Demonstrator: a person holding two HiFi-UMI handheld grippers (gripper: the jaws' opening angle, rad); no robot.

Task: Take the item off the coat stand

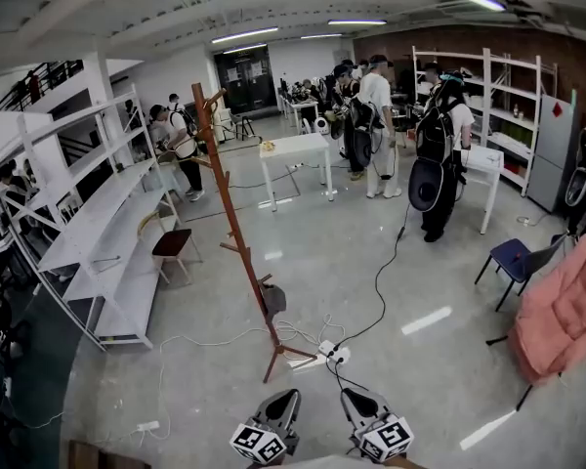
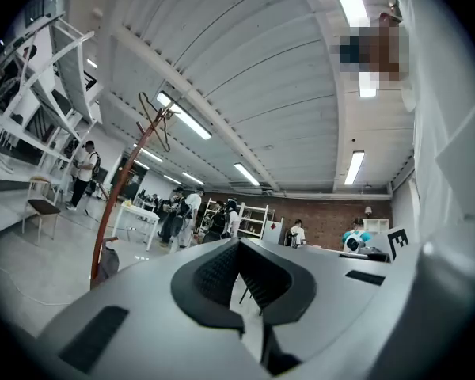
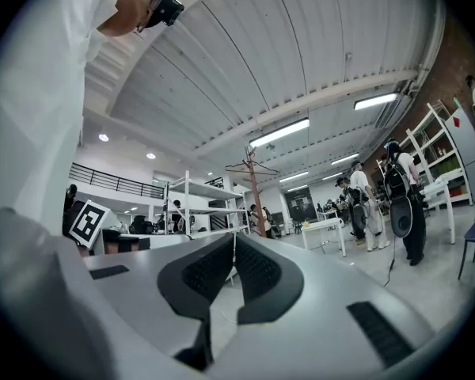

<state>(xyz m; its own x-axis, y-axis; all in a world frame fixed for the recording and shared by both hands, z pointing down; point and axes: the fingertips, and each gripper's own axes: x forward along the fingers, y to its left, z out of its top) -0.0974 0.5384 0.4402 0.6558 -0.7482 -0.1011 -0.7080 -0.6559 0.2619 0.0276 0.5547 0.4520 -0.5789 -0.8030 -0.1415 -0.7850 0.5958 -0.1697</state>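
Note:
A tall brown wooden coat stand [image 1: 236, 237] rises from the floor ahead of me, leaning slightly. A small dark grey item [image 1: 272, 299] hangs on one of its low pegs. The left gripper view shows the stand [image 2: 117, 200] at the left with the grey item [image 2: 106, 263] low on it. In the right gripper view the stand [image 3: 256, 192] is far off, with a wire hanger at its top. My left gripper [image 1: 287, 400] and right gripper [image 1: 353, 398] are side by side at the bottom edge, short of the stand's base. Both are shut and hold nothing.
White shelving [image 1: 107, 252] lines the left wall, with a brown-seated chair [image 1: 173, 245] beside it. Cables and a power strip [image 1: 328, 352] lie by the stand's feet. Several people stand near white tables [image 1: 295, 150] further back. A blue chair [image 1: 516, 259] and pink cushion [image 1: 566, 311] are at the right.

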